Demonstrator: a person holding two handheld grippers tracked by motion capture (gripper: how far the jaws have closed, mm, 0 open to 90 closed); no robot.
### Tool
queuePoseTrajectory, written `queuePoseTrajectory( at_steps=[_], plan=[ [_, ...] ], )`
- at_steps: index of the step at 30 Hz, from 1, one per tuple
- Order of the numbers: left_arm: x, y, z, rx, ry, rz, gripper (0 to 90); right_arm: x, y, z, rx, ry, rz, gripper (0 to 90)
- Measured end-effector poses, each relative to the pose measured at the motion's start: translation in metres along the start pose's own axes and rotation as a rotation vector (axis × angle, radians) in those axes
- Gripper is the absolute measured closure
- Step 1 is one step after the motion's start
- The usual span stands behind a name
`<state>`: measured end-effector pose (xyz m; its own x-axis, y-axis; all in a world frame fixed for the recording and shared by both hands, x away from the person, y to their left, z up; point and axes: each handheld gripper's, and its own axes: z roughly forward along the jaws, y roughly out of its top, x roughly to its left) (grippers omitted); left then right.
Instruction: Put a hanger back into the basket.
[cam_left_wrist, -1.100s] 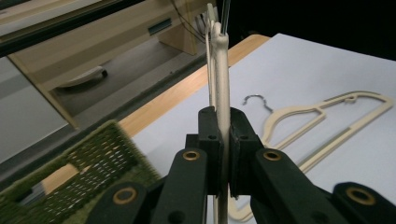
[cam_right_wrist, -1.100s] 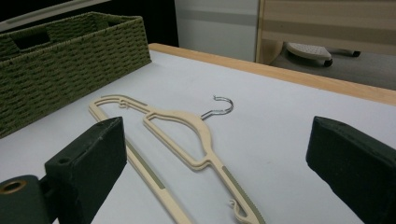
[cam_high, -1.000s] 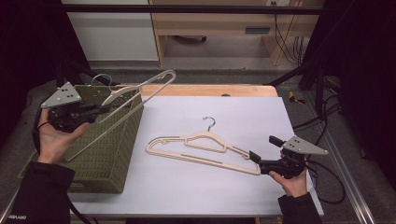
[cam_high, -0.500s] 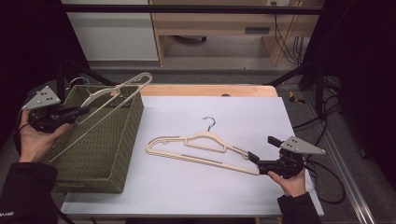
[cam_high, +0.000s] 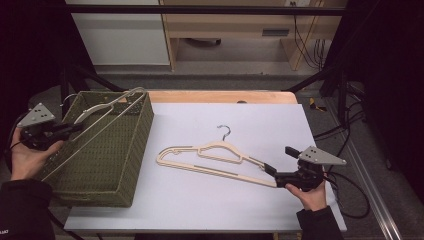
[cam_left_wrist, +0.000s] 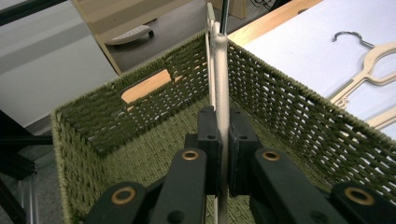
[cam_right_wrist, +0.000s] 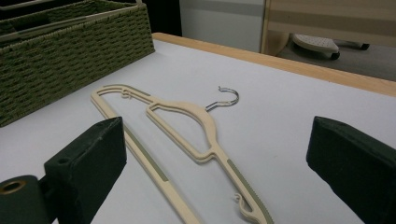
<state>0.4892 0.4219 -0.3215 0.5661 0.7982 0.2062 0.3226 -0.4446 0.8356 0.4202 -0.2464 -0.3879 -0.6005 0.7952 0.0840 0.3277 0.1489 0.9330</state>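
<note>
While the high view looks down on the white worktop (cam_high: 220, 200), the left claw (cam_high: 75, 128) sits over the near-left part of the green woven basket (cam_high: 112, 170), clenched on one end of a cream hanger (cam_high: 107, 107). That hanger runs at a slant from the claw across the basket's open top toward its far right corner, resting near the rim there. Left hand (cam_high: 27, 152) is under the claw, outside the basket's left wall. A second cream hanger (cam_high: 210, 157) lies flat on the worktop right of the basket, well apart from it, metal hook pointing away from the person. The right claw (cam_high: 272, 172) is at that hanger's right end, low on the worktop, right hand (cam_high: 312, 192) behind it. Left gripper view: both black pads pinch the thin edge of the held hanger (cam_left_wrist: 221, 84), which rises straight up between them; below and around is the basket interior (cam_left_wrist: 154, 154), with a handle cutout in the far wall. The flat hanger (cam_left_wrist: 373, 60) shows top right on the worktop. Right gripper view: the right claw (cam_right_wrist: 224, 163) is released, jaws wide apart, nothing pressed between them. The flat hanger (cam_right_wrist: 187, 126) lies ahead, its near end running in between the jaws, touching neither from what I can see. Basket (cam_right_wrist: 70, 51) is top left.
</note>
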Motion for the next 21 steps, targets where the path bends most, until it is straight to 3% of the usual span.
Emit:
queuePoseTrajectory(
  at_steps=[2,5,10,14,18,21],
  plan=[
    [-0.001,-0.003,0.001,0.006,0.001,-0.001,85.5,0.0,0.0,0.0,0.001,0.001,-0.001,5.4],
    [-0.004,-0.017,0.009,0.061,0.015,0.005,85.6,0.001,0.0,0.001,0.006,0.002,-0.001,5.4],
    [-0.01,-0.032,0.017,0.077,0.023,-0.007,85.6,0.001,0.0,0.001,0.007,0.001,-0.002,5.5],
    [-0.019,-0.044,0.027,0.1,0.033,0.006,85.5,0.0,-0.001,0.001,0.009,0.003,-0.009,5.5],
    [-0.027,-0.05,0.035,0.118,0.009,0.013,85.5,0.001,-0.001,0.003,0.011,0.004,-0.009,5.5],
    [-0.031,-0.052,0.038,0.159,-0.027,0.011,84.7,0.002,-0.001,0.003,0.014,0.01,-0.009,5.6]
  ],
)
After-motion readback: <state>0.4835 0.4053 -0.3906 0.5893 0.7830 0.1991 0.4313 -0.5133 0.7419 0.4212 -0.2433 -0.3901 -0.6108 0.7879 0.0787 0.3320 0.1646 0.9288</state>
